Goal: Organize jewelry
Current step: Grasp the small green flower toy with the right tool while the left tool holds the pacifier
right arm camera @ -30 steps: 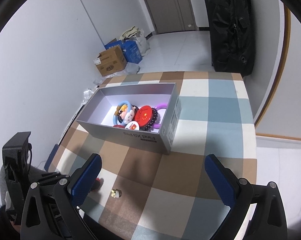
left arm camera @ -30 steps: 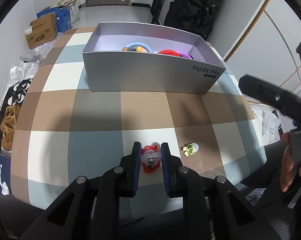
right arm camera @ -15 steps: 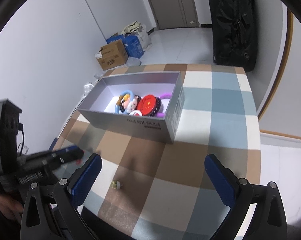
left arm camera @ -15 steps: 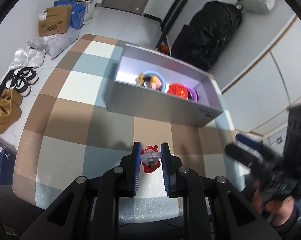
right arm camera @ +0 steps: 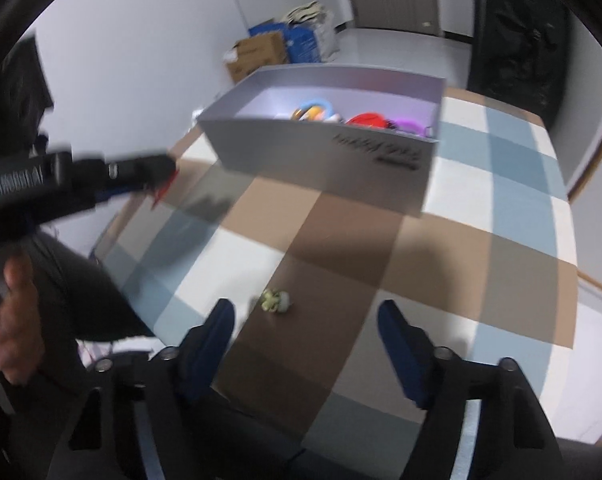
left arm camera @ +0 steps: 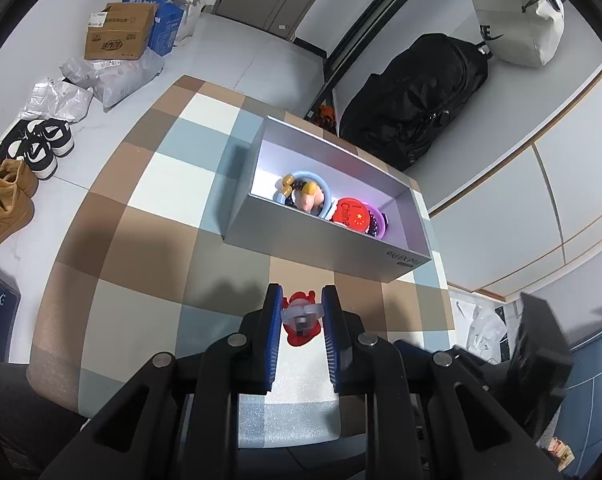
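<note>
— Well, the left gripper (left arm camera: 301, 320) is clenched on that little red ornament (left arm camera: 299, 318), its blue pads pinching it from both sides, held clear of the checked desk (left arm camera: 149, 216)

— And the silver box (left arm camera: 325, 240)?

— Ahead of that gripper and a bit to its right, open on top. A blue ring charm (left arm camera: 305, 194) and a red round badge (left arm camera: 351, 214) lie inside, touching each other, with something purple just behind the badge

— What about the other one?

— The right gripper (right arm camera: 305, 328) has its jaws closing, with nothing pressed between them. The small yellow-green trinket (right arm camera: 275, 301) lies on a brown square of the desk just in front of its fingertips, nearer the left finger (right arm camera: 219, 328) than the right, and no pad touches it. The picture is blurred there, so I cannot tell what the trinket is

— The person's left hand (right arm camera: 11, 312)?

— Off to the left of that gripper, wrapped round the handle
</note>
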Demonstrator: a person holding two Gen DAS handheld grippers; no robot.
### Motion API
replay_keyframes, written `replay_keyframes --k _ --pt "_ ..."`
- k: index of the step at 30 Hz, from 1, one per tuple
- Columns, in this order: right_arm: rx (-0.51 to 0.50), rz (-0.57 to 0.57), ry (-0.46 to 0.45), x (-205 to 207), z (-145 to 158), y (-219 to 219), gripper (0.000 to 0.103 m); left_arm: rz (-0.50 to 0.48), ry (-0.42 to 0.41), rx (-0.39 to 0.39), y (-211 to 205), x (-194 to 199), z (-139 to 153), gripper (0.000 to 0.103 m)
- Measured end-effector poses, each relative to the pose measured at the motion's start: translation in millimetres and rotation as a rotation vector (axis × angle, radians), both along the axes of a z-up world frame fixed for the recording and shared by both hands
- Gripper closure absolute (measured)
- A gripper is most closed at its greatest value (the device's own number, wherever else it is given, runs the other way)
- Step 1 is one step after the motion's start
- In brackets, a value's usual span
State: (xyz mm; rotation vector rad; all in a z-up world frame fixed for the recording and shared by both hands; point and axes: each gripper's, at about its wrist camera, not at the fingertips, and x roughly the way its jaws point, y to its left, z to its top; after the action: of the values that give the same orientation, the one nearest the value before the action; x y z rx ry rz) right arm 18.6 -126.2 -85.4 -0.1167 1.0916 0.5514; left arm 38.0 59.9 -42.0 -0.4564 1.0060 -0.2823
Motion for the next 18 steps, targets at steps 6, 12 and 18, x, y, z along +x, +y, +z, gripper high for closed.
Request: replay_keyframes --k 6,12,18 --pt "-0.086 0.074 -0.077 -8.7 -2.5 22.4 0.047 0.010 -0.001 -0.021 4.7 -0.1 1.4 0.088" --pt "-0.155 0.108 -0.114 -13.0 -6.6 31.4 0.071 0.019 0.000 -0.033 7.5 1.4 1.8 0.088" --pt "-0.153 0.116 -0.124 -16.5 -5.4 30.6 0.088 0.012 -0.001 -0.036 5.5 2.5 2.8 0.088"
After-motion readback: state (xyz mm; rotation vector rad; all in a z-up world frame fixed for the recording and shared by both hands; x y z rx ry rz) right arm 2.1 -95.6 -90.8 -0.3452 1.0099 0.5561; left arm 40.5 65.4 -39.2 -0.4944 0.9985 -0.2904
